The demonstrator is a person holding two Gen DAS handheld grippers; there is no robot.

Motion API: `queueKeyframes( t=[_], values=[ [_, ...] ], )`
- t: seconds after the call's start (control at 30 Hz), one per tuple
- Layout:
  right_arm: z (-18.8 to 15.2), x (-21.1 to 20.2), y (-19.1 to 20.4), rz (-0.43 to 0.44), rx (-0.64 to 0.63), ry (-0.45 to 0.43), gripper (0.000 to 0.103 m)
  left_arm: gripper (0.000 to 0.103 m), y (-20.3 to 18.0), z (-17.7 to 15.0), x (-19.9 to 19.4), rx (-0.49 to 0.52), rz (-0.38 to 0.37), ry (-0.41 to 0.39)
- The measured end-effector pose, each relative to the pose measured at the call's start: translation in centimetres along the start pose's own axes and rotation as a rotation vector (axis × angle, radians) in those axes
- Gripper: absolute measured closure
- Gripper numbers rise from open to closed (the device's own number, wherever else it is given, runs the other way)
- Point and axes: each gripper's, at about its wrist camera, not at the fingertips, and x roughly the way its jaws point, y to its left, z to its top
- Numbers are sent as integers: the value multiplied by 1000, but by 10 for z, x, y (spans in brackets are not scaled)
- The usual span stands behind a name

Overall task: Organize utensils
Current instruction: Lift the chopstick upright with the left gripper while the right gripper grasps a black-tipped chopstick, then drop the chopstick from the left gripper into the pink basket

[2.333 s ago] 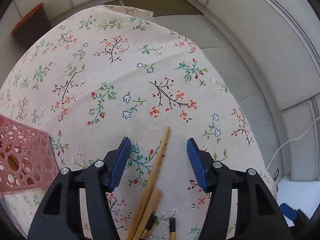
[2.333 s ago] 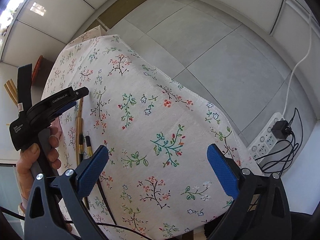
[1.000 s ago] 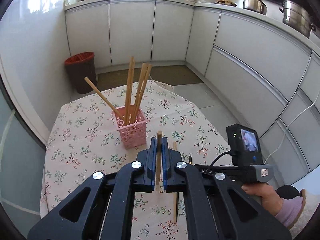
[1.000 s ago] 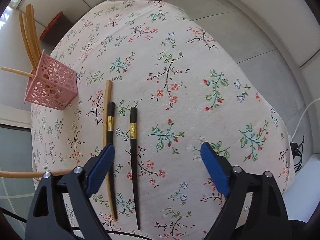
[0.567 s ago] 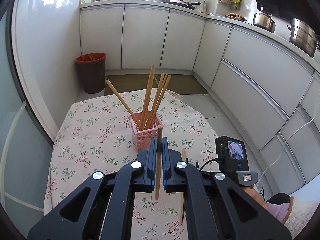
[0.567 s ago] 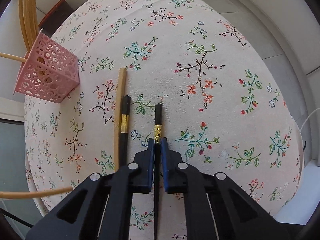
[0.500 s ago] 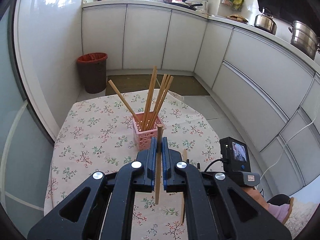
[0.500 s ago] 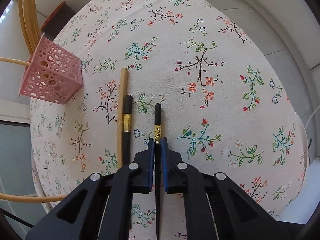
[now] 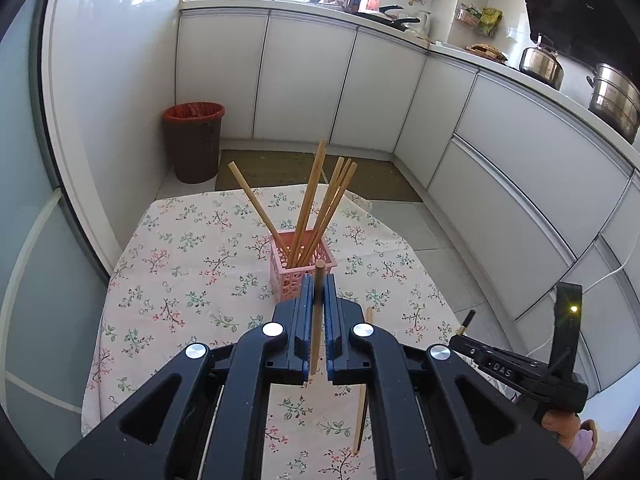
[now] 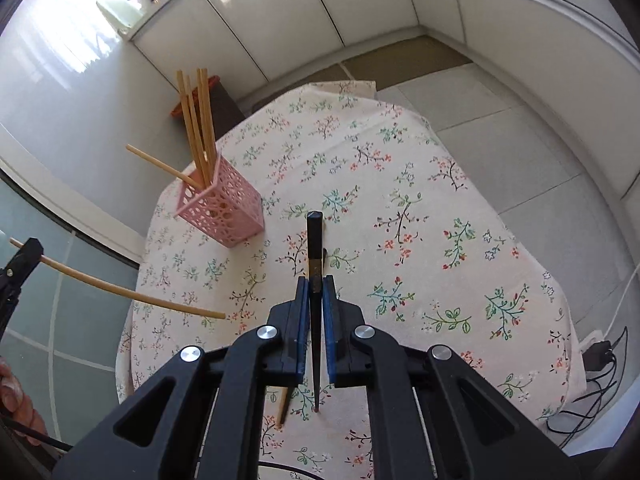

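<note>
Kitchen surroundings. A floral tablecloth (image 9: pixel 180 264) covers the tabletop and hangs over its edges. Beyond the tabletop's far edge, a brown waste bin (image 9: pixel 195 142) with a red liner stands on the floor against white cabinet doors (image 9: pixel 304 80); a brown floor mat (image 9: pixel 280 172) lies between bin and cabinets. On the counter above the cabinets: a steel kettle (image 9: pixel 541 62) and a steel stockpot (image 9: pixel 614 100). On the grey floor tiles (image 10: pixel 500 128) off the tabletop's right edge, a black plug with coiled cables (image 10: pixel 596 364).
</note>
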Motion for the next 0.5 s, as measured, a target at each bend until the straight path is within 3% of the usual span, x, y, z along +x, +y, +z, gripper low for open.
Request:
queueKeyframes(
  t=[0.2,0.5],
  values=[
    [21,-46,14,48,-14,-140,96,98,2,27,-27,-44,4,-105],
    [50,-74,21,98,-4,-209,96,98,0,89,-34,-56,49,-224]
  ],
)
